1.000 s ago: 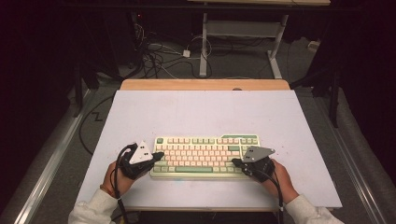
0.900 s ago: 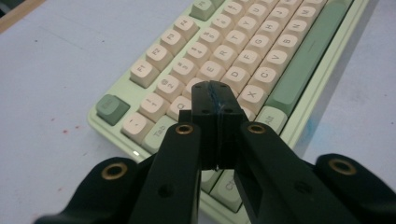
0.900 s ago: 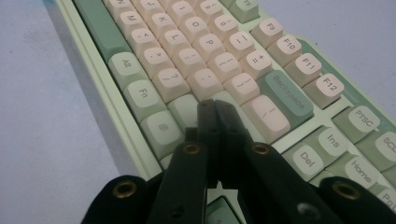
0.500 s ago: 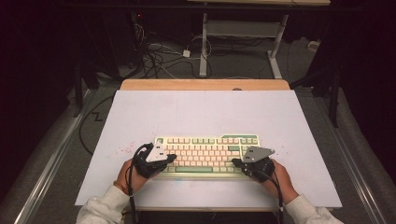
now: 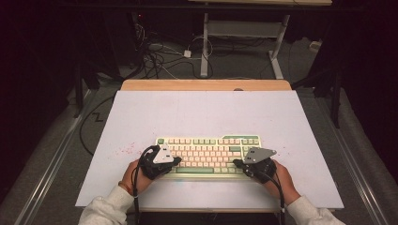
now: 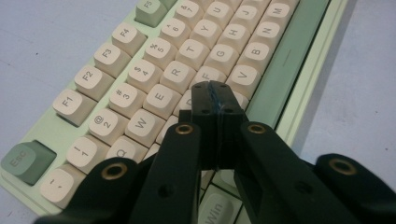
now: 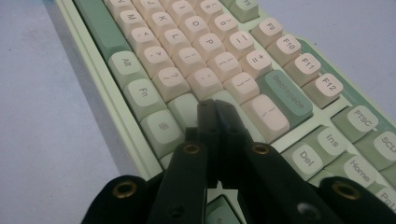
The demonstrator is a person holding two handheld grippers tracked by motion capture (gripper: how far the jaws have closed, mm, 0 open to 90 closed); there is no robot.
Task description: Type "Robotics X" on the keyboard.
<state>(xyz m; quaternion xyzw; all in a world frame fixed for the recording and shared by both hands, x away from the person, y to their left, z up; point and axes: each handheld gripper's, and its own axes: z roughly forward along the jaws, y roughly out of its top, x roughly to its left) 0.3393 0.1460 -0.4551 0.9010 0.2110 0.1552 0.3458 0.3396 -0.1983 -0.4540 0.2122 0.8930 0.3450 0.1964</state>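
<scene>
Scene: A person is working at a desk [image 5: 141, 112] covered by a pale board, one pair of tongs in each hand, both forearms coming in from the near edge in grey sleeves.
Keyboard: A pale green mechanical keyboard [image 5: 209, 154] with cream and green keycaps is lying flat on the near half of the desk, its long side running parallel to the near edge.
Left tongs: The left tongs [image 5: 177, 160] are hovering over the keyboard's left end; in the left gripper view [image 6: 215, 88] the two black jaws are pressing tight together with nothing between them, their joined tip sitting low over the letter rows just below the R key [image 6: 176, 73] and beside the V key [image 6: 243, 75].
Right tongs: The right tongs [image 5: 236, 163] are hanging over the keyboard's right end; in the right gripper view [image 7: 214, 106] the jaws are likewise meeting flush and holding nothing, the tip lying over the keys just in front of the green Backspace key [image 7: 284, 94].
Contact: Whether either tip is actually pressing a key cannot be told.
Surroundings: Cables [image 5: 164, 54] are trailing across the floor beyond the desk's far wooden edge [image 5: 206, 85].
</scene>
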